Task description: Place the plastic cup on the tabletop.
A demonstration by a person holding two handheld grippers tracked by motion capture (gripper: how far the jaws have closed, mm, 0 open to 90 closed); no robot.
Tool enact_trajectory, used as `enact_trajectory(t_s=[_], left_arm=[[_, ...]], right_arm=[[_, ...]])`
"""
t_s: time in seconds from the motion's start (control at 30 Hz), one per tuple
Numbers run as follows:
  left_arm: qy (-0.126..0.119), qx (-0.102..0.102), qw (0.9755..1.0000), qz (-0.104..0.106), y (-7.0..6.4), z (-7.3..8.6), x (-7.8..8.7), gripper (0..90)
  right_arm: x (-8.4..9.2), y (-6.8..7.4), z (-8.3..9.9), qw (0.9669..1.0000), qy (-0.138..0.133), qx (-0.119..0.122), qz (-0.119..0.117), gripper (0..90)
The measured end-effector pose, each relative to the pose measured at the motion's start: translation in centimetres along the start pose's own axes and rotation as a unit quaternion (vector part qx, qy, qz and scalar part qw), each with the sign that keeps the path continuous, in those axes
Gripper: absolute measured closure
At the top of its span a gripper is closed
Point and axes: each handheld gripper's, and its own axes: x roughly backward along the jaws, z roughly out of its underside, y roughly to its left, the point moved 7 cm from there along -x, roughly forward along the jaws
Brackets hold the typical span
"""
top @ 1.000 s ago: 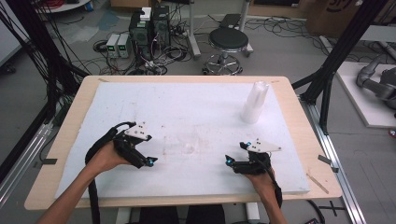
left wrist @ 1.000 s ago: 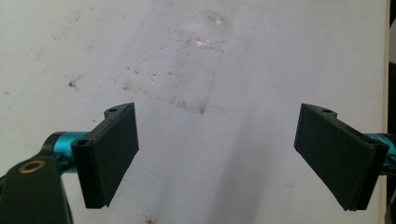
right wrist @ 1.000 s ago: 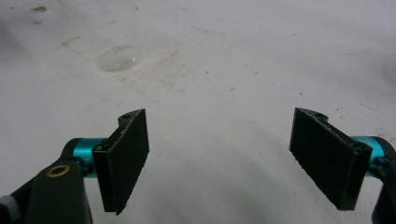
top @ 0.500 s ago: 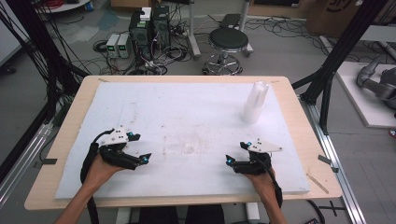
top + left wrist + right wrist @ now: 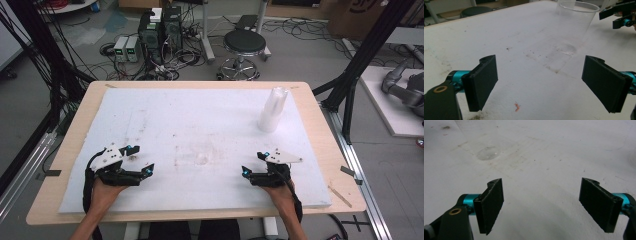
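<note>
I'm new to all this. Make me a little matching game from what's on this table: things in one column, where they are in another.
Things:
1. clear cup
2. stack of white cups
3. left claw
4. right claw

Places:
A. far right of the white mat
B. near left corner of the mat
C. middle of the mat, between the claws
D. near right part of the mat

Pairs: 1-C, 2-A, 3-B, 4-D

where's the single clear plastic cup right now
The clear plastic cup stands upright mid-table on the white foam board, between the left gripper and right gripper.
</note>
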Motion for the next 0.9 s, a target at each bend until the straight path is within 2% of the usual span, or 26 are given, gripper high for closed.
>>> enact_trajectory(t_s=[0.1,0.5,0.77,0.9], left_arm=[[-0.009,0.007,0.9999,0.007,0.07,0.15,0.18,12.7],[-0.027,0.008,0.9995,-0.015,0.59,0.82,0.31,12.7],[-0.037,0.013,0.9991,-0.018,0.67,0.96,0.44,12.7],[-0.039,0.023,0.9989,-0.016,0.83,0.97,0.46,12.8]], right_arm=[[0.0,-0.01,0.02,1.0,0.001,-0.002,0.001,19.5],[0.14,0.02,-0.04,1.0,-0.007,-0.004,0.0,19.5],[0.24,0.04,-0.09,0.9999,-0.014,-0.002,0.001,19.5],[0.45,0.08,-0.13,0.9997,-0.024,0.005,0.005,19.5]])
